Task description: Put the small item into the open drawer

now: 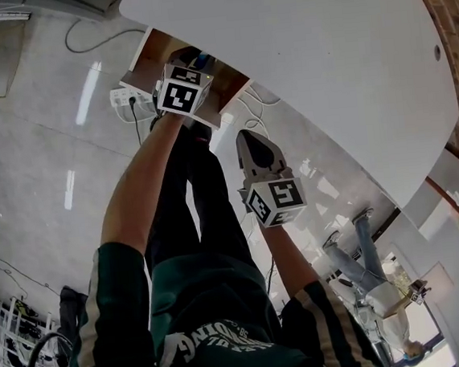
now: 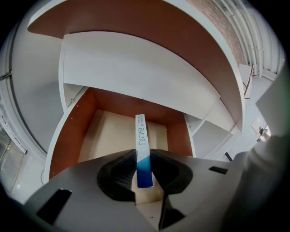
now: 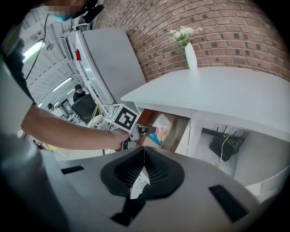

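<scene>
The small item is a narrow white and blue box [image 2: 142,149]. My left gripper [image 2: 143,154] is shut on its blue end, and the white end points out over the open drawer [image 2: 113,136]. That drawer has brown walls and a pale wood bottom with nothing lying in it. In the head view the left gripper [image 1: 192,65] reaches into the drawer [image 1: 149,57] under the white tabletop [image 1: 299,67]. The right gripper view shows the box [image 3: 161,128] held over the drawer [image 3: 179,131]. My right gripper [image 1: 246,135] hangs shut and empty, back from the drawer.
A white vase with flowers [image 3: 190,54] stands on the tabletop by a brick wall. A black router with cables [image 3: 224,145] sits in the cabinet under the table. A power strip [image 1: 122,96] lies on the floor. A person [image 1: 366,262] stands farther off.
</scene>
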Demonstrator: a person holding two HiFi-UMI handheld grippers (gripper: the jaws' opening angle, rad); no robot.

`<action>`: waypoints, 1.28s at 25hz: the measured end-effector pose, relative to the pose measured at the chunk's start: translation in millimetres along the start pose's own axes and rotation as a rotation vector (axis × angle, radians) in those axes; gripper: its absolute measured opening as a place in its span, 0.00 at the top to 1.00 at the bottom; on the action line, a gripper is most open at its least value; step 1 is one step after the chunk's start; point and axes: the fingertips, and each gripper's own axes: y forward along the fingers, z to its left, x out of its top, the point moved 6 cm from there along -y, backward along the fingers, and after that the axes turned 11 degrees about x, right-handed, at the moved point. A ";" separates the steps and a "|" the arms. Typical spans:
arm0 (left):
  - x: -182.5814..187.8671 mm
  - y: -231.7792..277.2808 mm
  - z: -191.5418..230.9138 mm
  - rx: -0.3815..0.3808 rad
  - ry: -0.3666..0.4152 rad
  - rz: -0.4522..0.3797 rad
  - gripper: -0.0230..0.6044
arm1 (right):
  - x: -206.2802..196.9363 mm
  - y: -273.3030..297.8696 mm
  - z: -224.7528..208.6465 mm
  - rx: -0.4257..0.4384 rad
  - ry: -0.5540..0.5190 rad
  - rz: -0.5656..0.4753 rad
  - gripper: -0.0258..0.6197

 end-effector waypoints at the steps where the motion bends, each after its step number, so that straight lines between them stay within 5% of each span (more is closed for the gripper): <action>1: -0.3 1.9 1.4 0.004 -0.001 0.003 0.80 | -0.2 0.3 -1.2 -0.001 0.002 0.002 0.92; 32: -12.1 29.7 19.7 0.004 0.032 0.083 0.80 | -14.4 58.8 -56.0 -0.069 0.022 0.073 0.92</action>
